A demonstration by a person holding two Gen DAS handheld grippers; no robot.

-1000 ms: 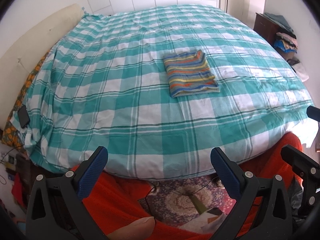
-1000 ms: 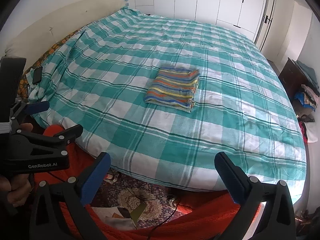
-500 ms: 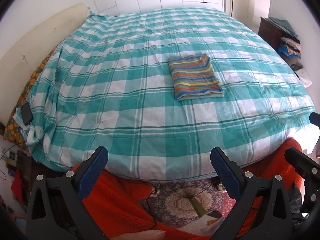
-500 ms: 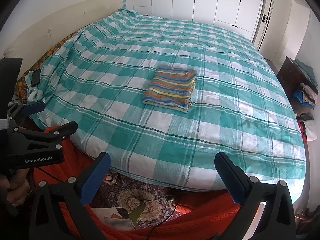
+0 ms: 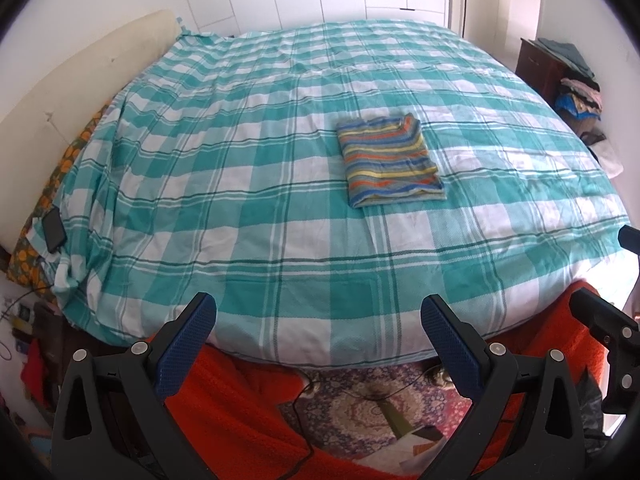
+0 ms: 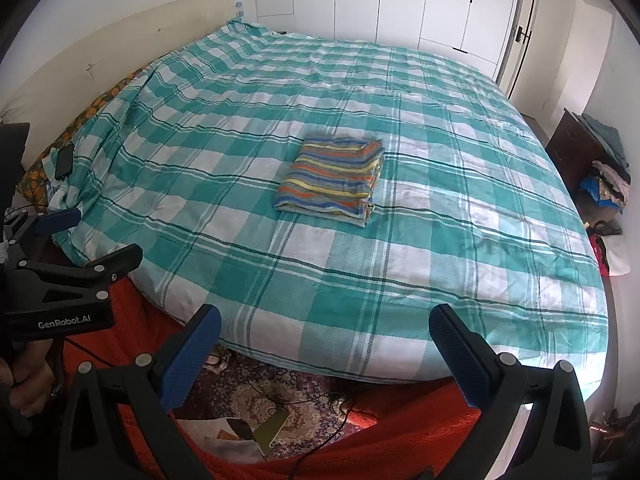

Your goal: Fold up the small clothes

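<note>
- Your left gripper point(image 5: 318, 332), black frame with blue ribbed pads, has its fingers spread wide with nothing between them; it sits off the near edge of the bed, above the floor.
- Your right gripper point(image 6: 326, 344), same build, is likewise spread wide and holds nothing; it too is short of the mattress edge.
- In the right wrist view your left gripper shows at the left margin, with your hand point(image 6: 24, 384) wrapped on its handle.
- The small multicoloured striped garment point(image 5: 390, 160) lies folded into a flat rectangle on the teal-and-white checked bedspread point(image 5: 248, 184), roughly mid-bed, well apart from both grippers.
- In the right wrist view the same garment point(image 6: 332, 174) shows stacked layers along its right and near edges.
- A black phone point(image 5: 54, 230) rests at the left side of the bed, beside an orange-patterned fabric point(image 5: 64, 164).
- An orange-red knitted blanket point(image 5: 240, 408) hangs below the near mattress edge, over a patterned rug point(image 5: 372, 412) with a thin black cable point(image 5: 304, 412) across it.
- A pile of clothes point(image 5: 578, 96) sits on a dark cabinet at the right wall.
- White wardrobe doors point(image 6: 400, 0) stand beyond the bed.
</note>
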